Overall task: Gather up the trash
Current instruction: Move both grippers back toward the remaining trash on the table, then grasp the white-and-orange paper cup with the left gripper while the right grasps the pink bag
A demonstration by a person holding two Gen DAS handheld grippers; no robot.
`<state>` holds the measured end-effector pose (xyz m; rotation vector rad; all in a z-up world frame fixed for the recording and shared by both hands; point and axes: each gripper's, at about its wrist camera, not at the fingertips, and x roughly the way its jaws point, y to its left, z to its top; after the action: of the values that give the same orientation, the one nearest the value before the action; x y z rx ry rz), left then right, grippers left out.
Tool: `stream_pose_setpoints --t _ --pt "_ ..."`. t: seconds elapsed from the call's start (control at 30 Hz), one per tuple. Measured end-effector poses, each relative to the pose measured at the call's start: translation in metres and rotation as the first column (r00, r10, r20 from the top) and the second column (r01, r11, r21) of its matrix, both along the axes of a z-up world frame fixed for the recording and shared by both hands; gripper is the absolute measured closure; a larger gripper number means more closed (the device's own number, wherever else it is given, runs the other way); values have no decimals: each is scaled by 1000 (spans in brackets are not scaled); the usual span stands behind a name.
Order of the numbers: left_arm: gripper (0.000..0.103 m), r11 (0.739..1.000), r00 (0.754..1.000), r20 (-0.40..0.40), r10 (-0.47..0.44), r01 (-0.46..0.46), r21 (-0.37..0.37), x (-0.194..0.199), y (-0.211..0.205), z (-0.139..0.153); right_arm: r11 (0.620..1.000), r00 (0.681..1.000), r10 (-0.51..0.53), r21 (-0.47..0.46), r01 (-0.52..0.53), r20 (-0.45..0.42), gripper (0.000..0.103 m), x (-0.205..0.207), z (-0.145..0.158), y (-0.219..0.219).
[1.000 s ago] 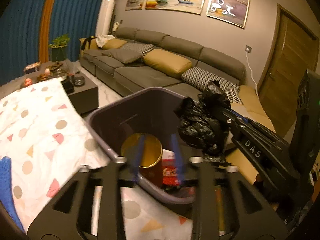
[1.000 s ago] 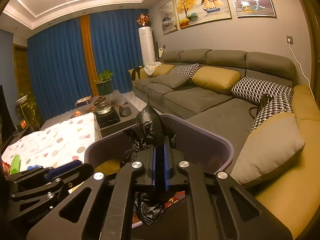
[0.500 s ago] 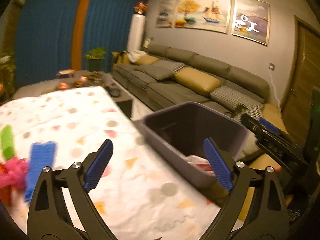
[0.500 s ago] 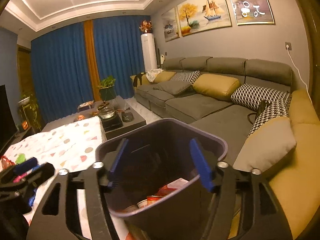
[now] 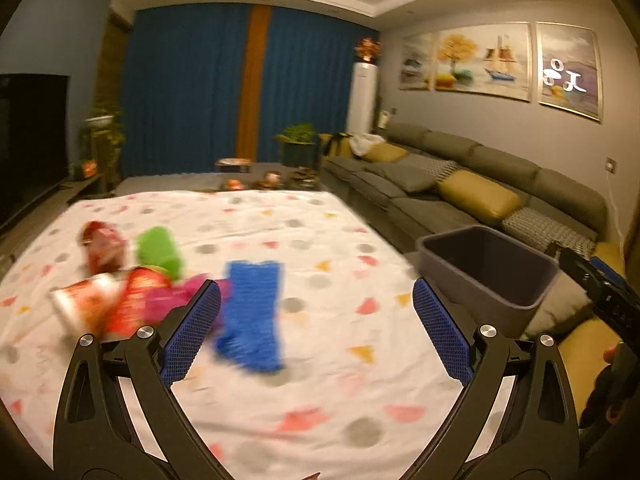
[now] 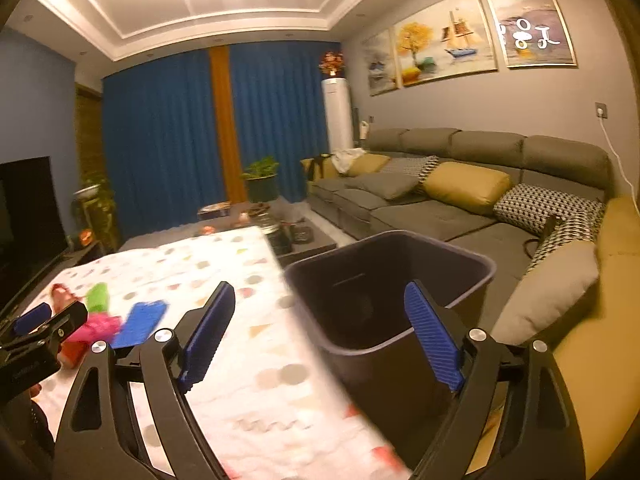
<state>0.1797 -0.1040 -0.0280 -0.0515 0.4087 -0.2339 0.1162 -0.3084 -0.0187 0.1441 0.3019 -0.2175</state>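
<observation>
Both grippers have swung away from the bin [image 6: 400, 280]. Left gripper [image 5: 316, 320] and right gripper [image 6: 320, 332] hover with jaws opening, nothing between them; trash [image 5: 132, 280] lies on the desk [image 5: 320, 380].

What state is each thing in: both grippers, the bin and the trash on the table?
left gripper: jaws opening, nothing between them
right gripper: jaws opening, nothing between them
bin: upright beside the table, no lid
blue cloth: lying flat on the tablecloth
red wrappers: lying on the tablecloth, uncollected
</observation>
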Motion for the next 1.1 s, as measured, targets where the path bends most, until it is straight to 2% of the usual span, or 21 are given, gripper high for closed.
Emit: stream_pose_setpoints --t 0.27,0.5,0.6,0.77,1.1 --pt "8 983 983 2 184 -185 10 -27 91 -4 992 992 129 -9 -129 -4 19 -5 -3 70" --pt "8 958 958 -2 286 -286 0 -38 153 -8 967 967 252 -27 -253 -34 19 4 -8 130" --pt "8 956 955 -13 295 -295 -2 -35 166 -12 957 957 287 -37 -289 -44 19 8 -11 150" --pt "14 958 957 -54 285 -285 -5 -26 180 -21 943 943 328 -42 -331 -62 19 17 -16 177" --pt "33 969 958 -165 234 -245 -45 18 189 -42 920 916 386 -31 -391 -107 19 46 -25 213"
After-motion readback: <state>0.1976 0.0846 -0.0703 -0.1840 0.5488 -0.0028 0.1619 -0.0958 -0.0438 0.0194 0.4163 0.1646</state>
